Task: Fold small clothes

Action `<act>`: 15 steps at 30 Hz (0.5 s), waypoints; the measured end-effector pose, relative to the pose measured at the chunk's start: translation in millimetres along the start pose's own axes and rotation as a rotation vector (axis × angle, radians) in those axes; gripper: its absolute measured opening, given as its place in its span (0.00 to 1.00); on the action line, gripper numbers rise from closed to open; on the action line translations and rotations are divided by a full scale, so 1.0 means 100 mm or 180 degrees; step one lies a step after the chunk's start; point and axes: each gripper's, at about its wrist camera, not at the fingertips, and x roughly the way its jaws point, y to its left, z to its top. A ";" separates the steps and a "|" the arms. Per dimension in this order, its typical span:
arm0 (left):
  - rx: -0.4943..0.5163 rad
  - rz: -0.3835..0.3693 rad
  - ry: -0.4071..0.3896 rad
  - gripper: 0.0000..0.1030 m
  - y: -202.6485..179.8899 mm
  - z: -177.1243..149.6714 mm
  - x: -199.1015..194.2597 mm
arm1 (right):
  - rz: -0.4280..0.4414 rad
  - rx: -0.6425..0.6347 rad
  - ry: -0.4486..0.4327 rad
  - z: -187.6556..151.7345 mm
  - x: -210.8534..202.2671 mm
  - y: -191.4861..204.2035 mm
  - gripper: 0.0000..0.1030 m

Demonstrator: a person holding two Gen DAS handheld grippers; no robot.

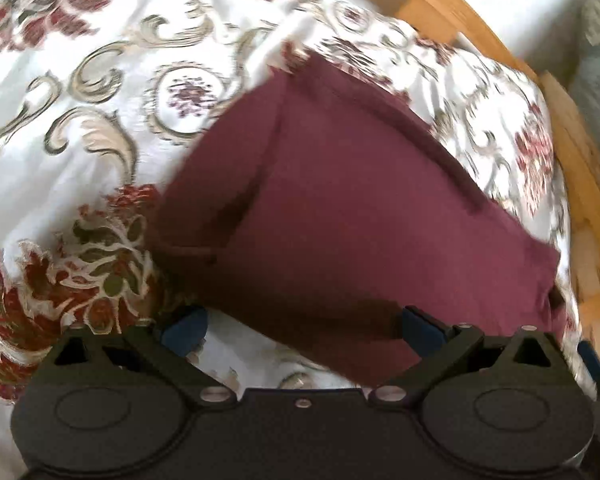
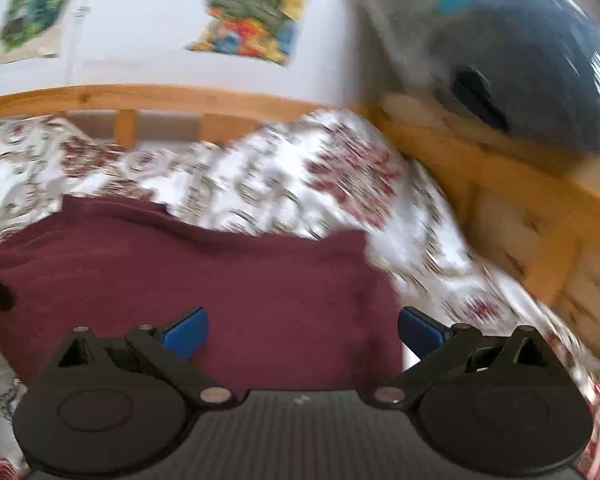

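A maroon garment (image 1: 340, 208) lies folded into a rough rectangle on a floral bedspread (image 1: 80, 128). My left gripper (image 1: 300, 326) is open above the garment's near edge, its blue pads (image 1: 184, 328) spread wide and empty. In the right wrist view the same maroon garment (image 2: 220, 280) lies flat below my right gripper (image 2: 302, 328), which is also open and empty, its blue pads (image 2: 186, 332) wide apart over the cloth. Both views are motion-blurred.
A wooden bed frame (image 1: 452, 4) runs along the far and right sides and also shows in the right wrist view (image 2: 500, 176). A blue-grey plush toy (image 2: 520, 68) rests on the frame at right. Posters (image 2: 252, 8) hang on the wall behind.
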 end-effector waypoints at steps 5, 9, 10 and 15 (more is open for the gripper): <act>-0.0152 -0.0023 -0.0065 0.99 0.05 0.03 -0.01 | 0.0208 -0.0154 -0.0014 0.04 0.09 0.35 1.00; -0.0049 0.0020 -0.0086 0.99 0.02 0.00 -0.01 | 0.0317 -0.0183 0.0020 0.04 0.16 0.52 1.00; -0.0038 0.0025 -0.0092 0.99 0.02 -0.01 -0.01 | 0.0329 -0.0205 0.0031 0.03 0.17 0.55 1.00; -0.0062 0.0008 -0.0104 0.99 0.04 -0.01 0.00 | 0.0431 -0.0325 0.0084 -0.03 0.18 0.67 1.00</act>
